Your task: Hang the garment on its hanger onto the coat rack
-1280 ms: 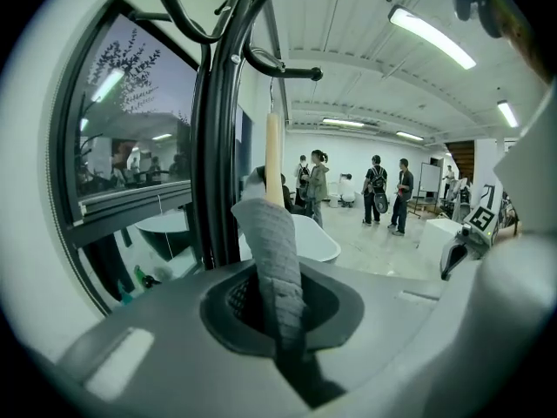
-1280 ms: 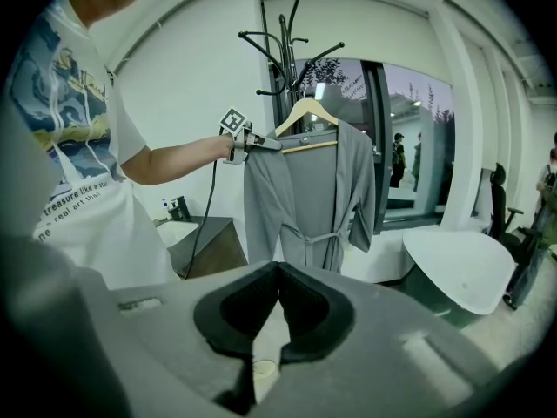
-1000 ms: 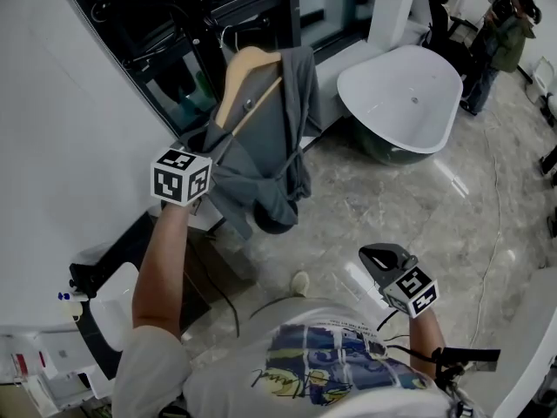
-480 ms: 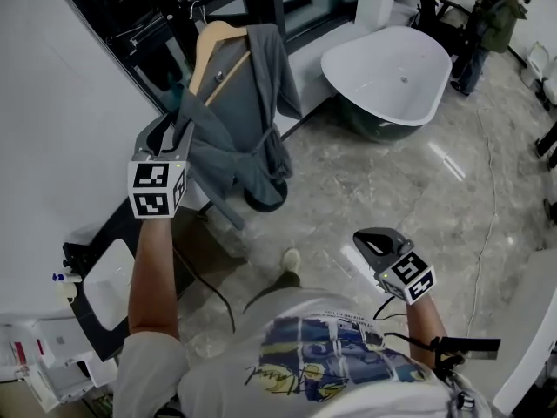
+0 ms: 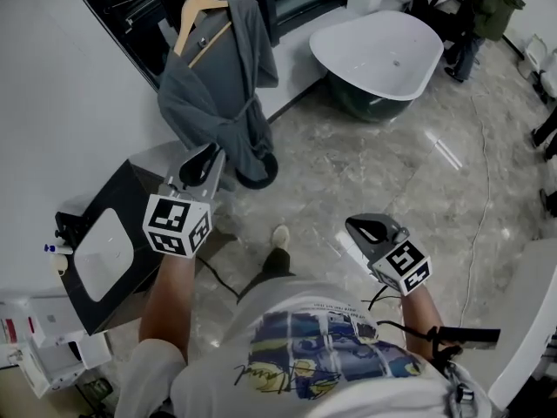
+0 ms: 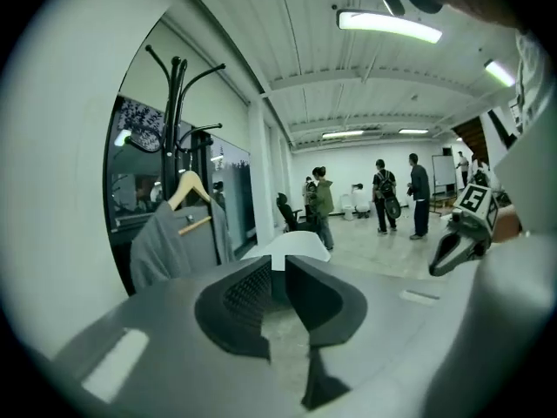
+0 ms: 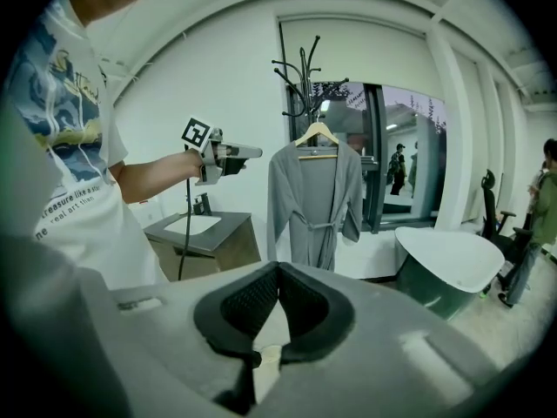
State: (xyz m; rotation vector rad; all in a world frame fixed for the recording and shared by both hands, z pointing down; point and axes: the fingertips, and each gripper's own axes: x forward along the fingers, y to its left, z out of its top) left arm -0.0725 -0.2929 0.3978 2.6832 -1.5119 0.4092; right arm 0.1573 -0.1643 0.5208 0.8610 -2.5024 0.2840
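Note:
A grey robe [image 5: 213, 94] on a wooden hanger [image 5: 198, 11] hangs from the black coat rack [image 7: 305, 68] by the dark window. No gripper touches it. My left gripper [image 5: 202, 159] is held out in front of the robe's lower part and apart from it. Its jaws are closing, a narrow gap still shows between them, and nothing is in it. In the right gripper view the left gripper [image 7: 248, 152] points at the hanger [image 7: 317, 138]. My right gripper [image 5: 365, 231] hangs low at the right with its pads together and nothing held.
A white bathtub [image 5: 383, 46] stands right of the rack. A dark vanity with a white basin [image 5: 100, 251] stands at the left against the wall. The rack's round base [image 5: 257, 177] rests on the marble floor. People [image 5: 483, 16] stand at the far right.
My left gripper has drawn back from the robe toward me. The robe stays on the rack. The right gripper has barely moved.

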